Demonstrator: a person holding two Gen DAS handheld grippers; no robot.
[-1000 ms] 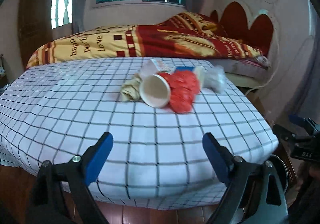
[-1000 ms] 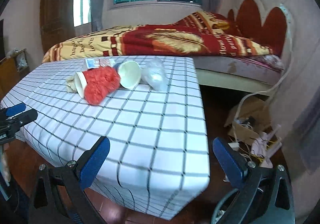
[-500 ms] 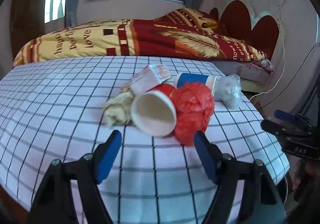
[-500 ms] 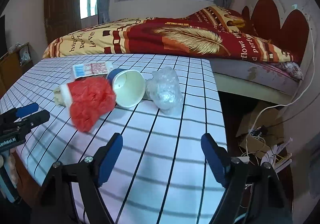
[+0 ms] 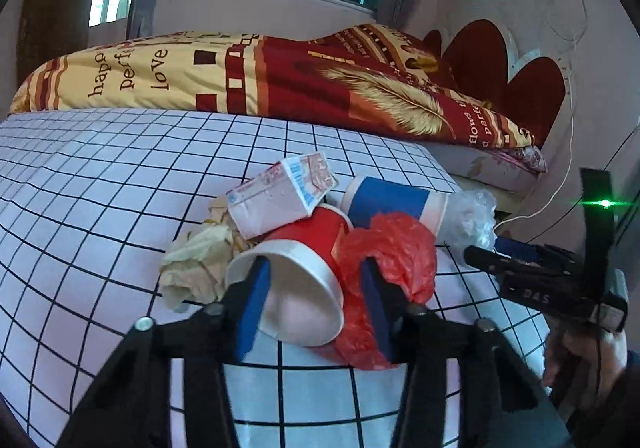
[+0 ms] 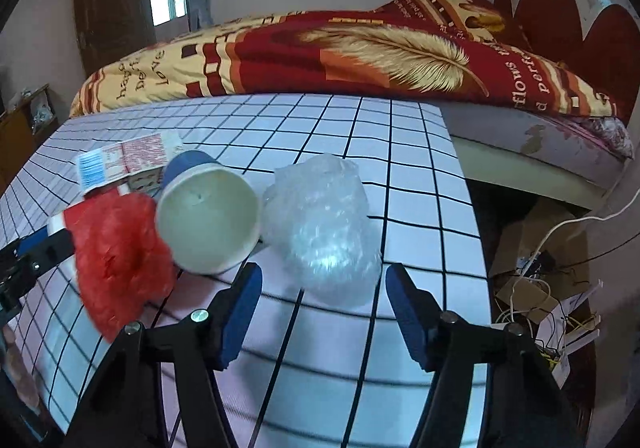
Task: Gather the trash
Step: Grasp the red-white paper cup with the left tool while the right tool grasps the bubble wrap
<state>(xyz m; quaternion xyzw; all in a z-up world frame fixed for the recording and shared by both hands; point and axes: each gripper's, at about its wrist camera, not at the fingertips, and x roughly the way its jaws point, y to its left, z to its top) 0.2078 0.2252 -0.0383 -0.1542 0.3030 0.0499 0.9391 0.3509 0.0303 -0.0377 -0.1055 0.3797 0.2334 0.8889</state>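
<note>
While both grippers close in, the scene reads so:
Change: both views sit much nearer the trash pile than a second ago, and both pairs of jaws are narrower.
Left gripper [image 5: 316, 300]: jaws closing astride the red cup [image 5: 304, 268] rim, not clearly pressing it.
Right gripper [image 6: 324, 312]: jaws closing, the clear plastic bag [image 6: 324, 228] just ahead, untouched.
Writing: "love" on the blanket [image 5: 248, 76]; "DAS" on the other gripper's body (partly hidden).
Red cup: lying on its side on the checked tablecloth [image 5: 100, 184], mouth toward the left camera.
Neighbours: blue cup [image 6: 204, 212], carton [image 5: 280, 192], red bag [image 5: 396, 260], crumpled paper [image 5: 196, 264].
</note>
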